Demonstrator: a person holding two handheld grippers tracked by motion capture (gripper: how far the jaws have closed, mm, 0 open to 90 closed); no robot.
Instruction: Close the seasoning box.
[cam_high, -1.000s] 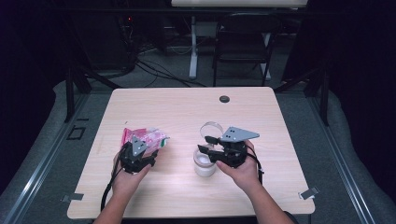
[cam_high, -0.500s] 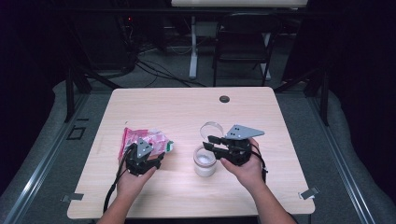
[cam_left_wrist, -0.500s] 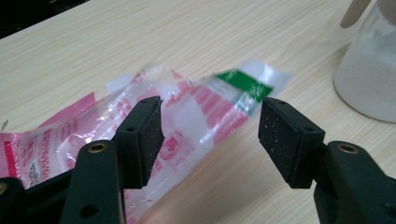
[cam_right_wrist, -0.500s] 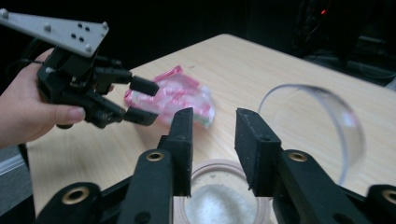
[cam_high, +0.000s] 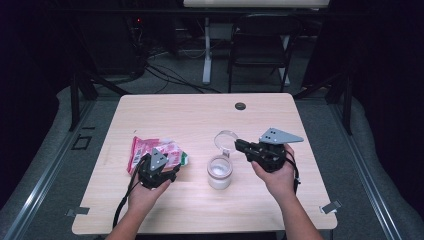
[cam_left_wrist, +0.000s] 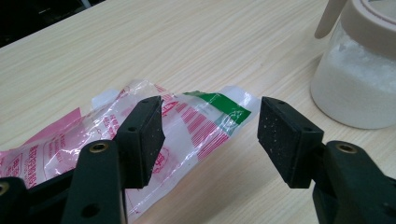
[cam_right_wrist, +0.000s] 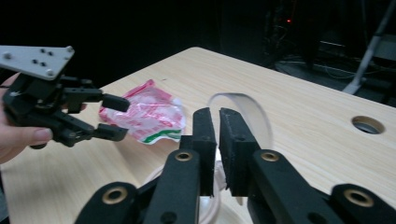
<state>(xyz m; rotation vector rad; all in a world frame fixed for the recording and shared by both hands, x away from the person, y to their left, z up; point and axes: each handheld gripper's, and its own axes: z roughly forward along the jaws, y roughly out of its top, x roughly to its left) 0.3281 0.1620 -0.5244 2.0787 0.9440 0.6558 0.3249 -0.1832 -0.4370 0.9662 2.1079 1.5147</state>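
Crinkled pink-and-clear plastic packet with a green stripe (cam_left_wrist: 187, 126) lies flat on the pale wooden desk (cam_high: 190, 115), to the left of the round white lidded jar of white powder (cam_high: 219, 171). The left tongs (cam_left_wrist: 210, 133) hang just above the packet's green end with jaws spread wide, holding nothing. Right of the jar, the right tongs (cam_right_wrist: 218, 135) are nearly closed, pinching the translucent flip lid (cam_right_wrist: 243, 112) that stands up from the jar's far rim. Beyond the jar, a small dark round hole (cam_high: 240, 106) sits near the desk's far edge.
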